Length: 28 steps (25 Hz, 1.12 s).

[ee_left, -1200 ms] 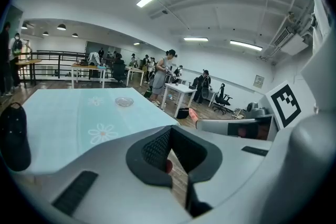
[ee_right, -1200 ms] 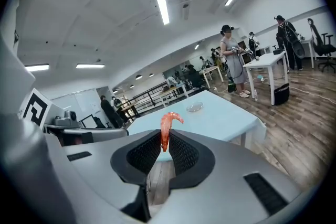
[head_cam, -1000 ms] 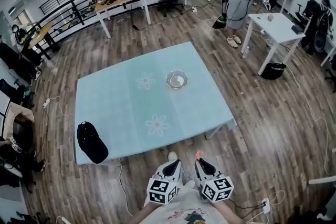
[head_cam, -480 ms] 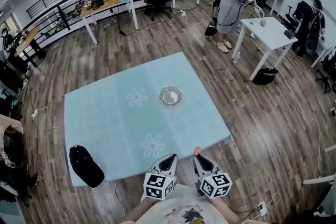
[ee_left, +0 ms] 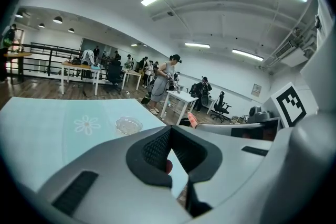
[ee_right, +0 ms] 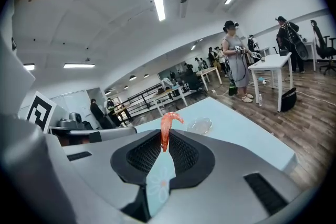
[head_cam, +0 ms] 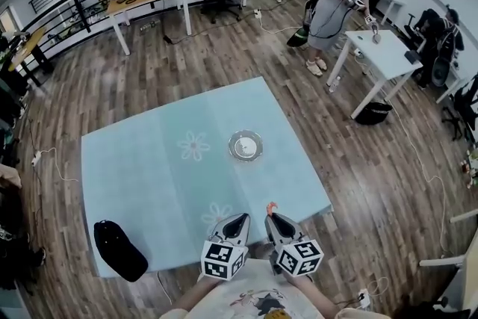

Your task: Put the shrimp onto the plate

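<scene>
A clear glass plate (head_cam: 245, 146) sits on the light blue tablecloth (head_cam: 149, 168), right of the middle. My right gripper (head_cam: 272, 219) hangs over the table's near edge, shut on a small orange shrimp (head_cam: 271, 206). In the right gripper view the shrimp (ee_right: 167, 128) sticks up from between the jaws, and the plate (ee_right: 200, 125) lies well beyond it. My left gripper (head_cam: 237, 222) is beside the right one, shut with nothing in it. The left gripper view shows the plate (ee_left: 128, 125) far ahead and the shrimp (ee_left: 192, 119) off to the right.
A black cap (head_cam: 119, 250) lies on the near left corner of the cloth. A person (head_cam: 336, 0) stands at a white table (head_cam: 381, 45) at the far right. Desks and chairs line the back, and cables run across the wood floor.
The table has come nearer in the head view. Both grippers now reach over its near edge, and the right one still holds the shrimp.
</scene>
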Each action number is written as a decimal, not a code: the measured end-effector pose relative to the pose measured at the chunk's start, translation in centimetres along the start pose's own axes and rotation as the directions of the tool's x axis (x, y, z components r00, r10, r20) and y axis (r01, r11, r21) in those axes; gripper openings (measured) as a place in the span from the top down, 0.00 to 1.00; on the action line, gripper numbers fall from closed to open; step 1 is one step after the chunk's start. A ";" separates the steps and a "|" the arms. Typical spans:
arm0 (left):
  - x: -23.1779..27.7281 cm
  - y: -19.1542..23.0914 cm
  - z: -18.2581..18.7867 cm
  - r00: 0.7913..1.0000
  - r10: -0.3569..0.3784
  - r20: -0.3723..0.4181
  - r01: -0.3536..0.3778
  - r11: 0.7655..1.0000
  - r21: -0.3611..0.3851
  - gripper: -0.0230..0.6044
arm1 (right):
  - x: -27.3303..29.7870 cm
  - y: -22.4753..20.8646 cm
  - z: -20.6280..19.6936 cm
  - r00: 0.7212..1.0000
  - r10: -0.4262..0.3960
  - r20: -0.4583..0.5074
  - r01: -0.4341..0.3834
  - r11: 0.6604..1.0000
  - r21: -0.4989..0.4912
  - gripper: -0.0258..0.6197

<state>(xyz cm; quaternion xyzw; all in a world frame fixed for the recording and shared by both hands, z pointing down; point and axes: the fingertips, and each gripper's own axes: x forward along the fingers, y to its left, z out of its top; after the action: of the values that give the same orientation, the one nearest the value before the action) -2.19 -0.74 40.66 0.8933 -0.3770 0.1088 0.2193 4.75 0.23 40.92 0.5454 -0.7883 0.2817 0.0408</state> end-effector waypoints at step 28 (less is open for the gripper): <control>14.7 8.1 4.5 0.944 0.329 -0.004 -0.326 0.932 -0.157 0.95 | 17.0 -11.6 6.7 0.951 0.248 -0.183 -0.263 0.963 -0.062 0.86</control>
<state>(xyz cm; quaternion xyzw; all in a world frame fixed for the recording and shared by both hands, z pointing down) 2.27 -17.03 44.51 0.7992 -0.5303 0.1042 0.2631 9.75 -20.17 46.25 0.4099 -0.8570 0.2971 0.0961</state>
